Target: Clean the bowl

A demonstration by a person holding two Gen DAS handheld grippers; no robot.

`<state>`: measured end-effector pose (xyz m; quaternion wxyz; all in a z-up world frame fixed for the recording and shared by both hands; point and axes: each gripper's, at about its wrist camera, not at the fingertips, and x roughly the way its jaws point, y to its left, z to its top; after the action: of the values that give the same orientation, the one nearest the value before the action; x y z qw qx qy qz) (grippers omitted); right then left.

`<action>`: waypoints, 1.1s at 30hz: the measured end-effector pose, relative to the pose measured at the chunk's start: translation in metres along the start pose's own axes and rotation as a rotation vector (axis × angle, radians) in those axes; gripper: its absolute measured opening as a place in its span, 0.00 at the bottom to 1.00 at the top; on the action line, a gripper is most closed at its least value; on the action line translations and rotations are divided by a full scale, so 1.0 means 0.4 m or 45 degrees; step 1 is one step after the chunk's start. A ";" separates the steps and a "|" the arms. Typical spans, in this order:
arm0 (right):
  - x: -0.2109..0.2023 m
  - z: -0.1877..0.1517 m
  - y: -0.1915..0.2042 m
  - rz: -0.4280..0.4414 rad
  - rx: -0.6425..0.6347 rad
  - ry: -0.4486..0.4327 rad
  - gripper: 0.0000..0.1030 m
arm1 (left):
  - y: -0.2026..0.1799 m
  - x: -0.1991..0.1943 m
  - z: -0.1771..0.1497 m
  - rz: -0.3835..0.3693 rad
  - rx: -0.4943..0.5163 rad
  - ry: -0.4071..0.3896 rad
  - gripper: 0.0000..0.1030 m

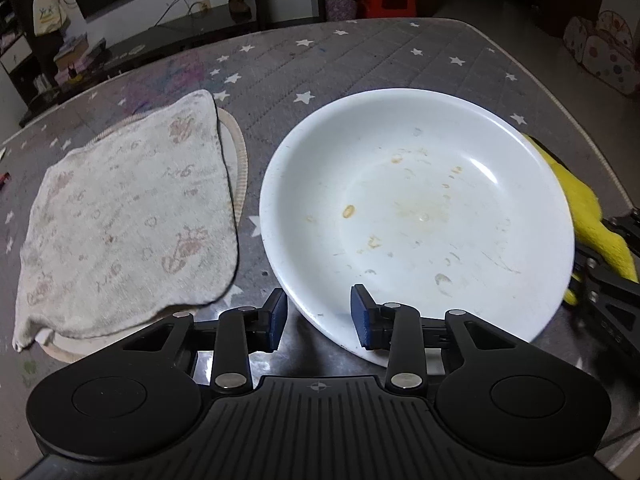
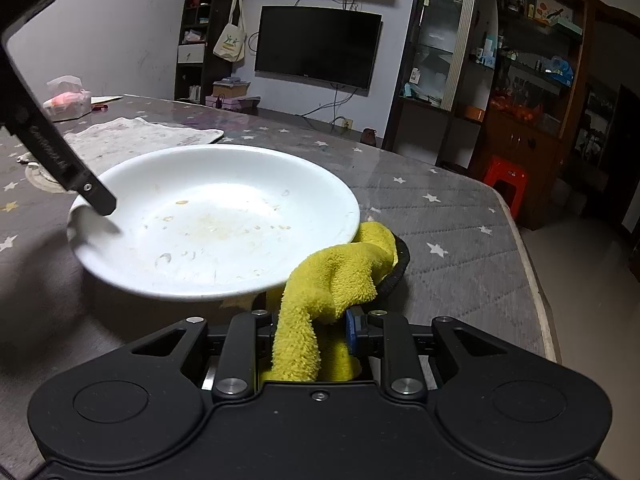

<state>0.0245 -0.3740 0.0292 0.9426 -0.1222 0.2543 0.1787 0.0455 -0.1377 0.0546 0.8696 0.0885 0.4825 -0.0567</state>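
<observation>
White glazed, the bowl (image 1: 416, 216) fills the right half of your left wrist view, resting on the grey star-printed tablecloth (image 1: 360, 60). Its inside is smeared with yellowish streaks and dried drops. Your left gripper (image 1: 319, 318) straddles the near rim: one blue pad (image 1: 278, 318) sits outside the bowl over the cloth, the other (image 1: 362, 316) inside it. The jaws stand apart around the rim, and you cannot tell from here whether either pad actually presses on it. To the left of the bowl, a pale patterned towel (image 1: 128, 216) lies flat, covering a round woven mat (image 1: 240, 152) whose edge peeks out beside it. At the far right, a yellow cloth (image 1: 588, 216) shows past the bowl's rim, with part of your other gripper's black frame just beside it.

From your right wrist view, the bowl (image 2: 216, 220) appears tilted, its near edge hanging over the yellow cloth (image 2: 336, 276). Your right gripper (image 2: 310, 332) is clamped on that cloth: a fold of it is pinched between the jaws and bunches upward to touch the bowl's underside and rim. A round black object (image 2: 396, 268) lies under the cloth. Your left gripper's black finger (image 2: 60, 152) reaches down onto the bowl's far left rim. Behind it lie the pale towel (image 2: 132, 136) and, further back, a television (image 2: 316, 50) on the wall
</observation>
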 end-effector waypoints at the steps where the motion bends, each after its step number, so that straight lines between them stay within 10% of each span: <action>1: -0.007 -0.004 0.003 -0.001 0.002 0.001 0.25 | -0.001 0.001 0.001 0.007 0.006 -0.003 0.33; 33: -0.028 -0.024 0.002 0.019 -0.021 0.002 0.25 | -0.019 0.033 0.024 0.077 0.195 -0.043 0.31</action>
<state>0.0111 -0.3794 0.0269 0.9400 -0.1281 0.2543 0.1878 0.0592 -0.1474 0.0477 0.8696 0.1685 0.4591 -0.0687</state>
